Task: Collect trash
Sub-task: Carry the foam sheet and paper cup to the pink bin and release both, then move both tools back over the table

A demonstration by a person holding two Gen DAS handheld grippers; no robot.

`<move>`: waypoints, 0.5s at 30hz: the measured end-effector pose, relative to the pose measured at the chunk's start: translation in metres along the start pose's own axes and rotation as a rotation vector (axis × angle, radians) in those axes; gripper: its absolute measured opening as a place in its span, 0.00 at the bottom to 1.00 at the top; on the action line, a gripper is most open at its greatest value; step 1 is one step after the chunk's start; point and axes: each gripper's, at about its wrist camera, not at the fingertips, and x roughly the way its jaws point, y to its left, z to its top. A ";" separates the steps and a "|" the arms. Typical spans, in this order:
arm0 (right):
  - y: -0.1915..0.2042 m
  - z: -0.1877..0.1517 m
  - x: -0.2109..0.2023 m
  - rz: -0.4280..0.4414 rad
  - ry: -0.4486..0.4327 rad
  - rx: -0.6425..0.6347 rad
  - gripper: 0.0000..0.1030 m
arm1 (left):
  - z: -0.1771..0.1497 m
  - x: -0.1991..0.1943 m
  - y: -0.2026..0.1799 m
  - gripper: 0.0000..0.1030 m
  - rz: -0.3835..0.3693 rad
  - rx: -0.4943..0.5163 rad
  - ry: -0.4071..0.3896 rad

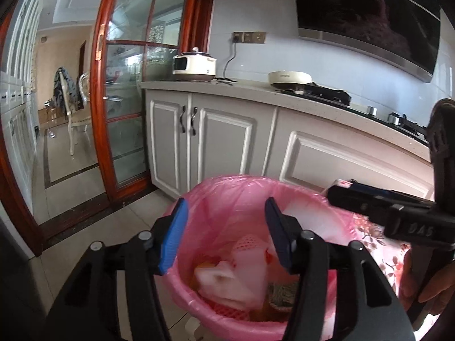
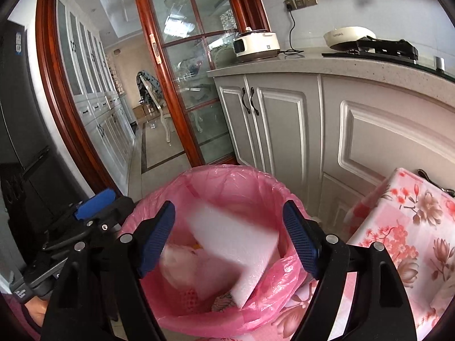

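Over the pink-lined trash bin, both grippers, mouths pointing down into it. Right gripper spread wide, fingers empty, with a white foam block blurred between them and seemingly dropping free toward 6 o'clock. Left gripper likewise wide apart, gripping nothing, hanging above the bin's 9 o'clock rim as seen from the right wrist. Inside the bin: white wrappers, a scrap of netted fruit sleeve, something orange, all lying loose at the bottom. Floral-covered worktop just beside the bin at 3 o'clock.

Release judged as the step in hand. To finish well: hold the right fingers wide and steady above the bin centre until the block settles, avoiding any snag on the liner, which sags outward at 5 o'clock. Best to lift straight up afterwards, clear of the rim and the left gripper. Risk, as a guess: the light foam catching on the liner edge and tipping out toward the floral cloth.
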 end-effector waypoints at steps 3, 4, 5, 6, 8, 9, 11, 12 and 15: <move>-0.004 -0.001 -0.008 -0.003 -0.004 0.008 0.72 | -0.003 -0.006 0.005 0.58 0.020 -0.010 -0.005; -0.004 -0.002 -0.012 -0.005 -0.005 0.008 0.72 | -0.004 -0.009 0.005 0.59 0.026 -0.013 -0.007; -0.004 -0.003 -0.015 -0.007 -0.006 0.004 0.72 | -0.005 -0.013 0.006 0.63 0.031 -0.016 -0.011; -0.003 -0.005 -0.021 -0.010 -0.007 0.000 0.72 | -0.005 -0.018 0.006 0.70 0.038 -0.024 -0.017; -0.002 -0.009 -0.031 -0.016 -0.009 -0.010 0.72 | -0.006 -0.030 0.005 0.80 0.045 -0.039 -0.030; -0.001 -0.010 -0.037 -0.021 -0.013 -0.015 0.72 | -0.006 -0.037 0.003 0.86 0.049 -0.047 -0.037; 0.001 -0.016 -0.054 -0.035 -0.022 -0.027 0.72 | -0.007 -0.048 -0.002 0.92 0.051 -0.052 -0.044; 0.000 -0.018 -0.060 -0.041 -0.025 -0.029 0.73 | -0.008 -0.055 -0.006 0.94 0.051 -0.053 -0.051; -0.002 -0.028 -0.087 -0.067 -0.041 -0.031 0.78 | -0.012 -0.073 -0.021 0.95 0.035 -0.041 -0.064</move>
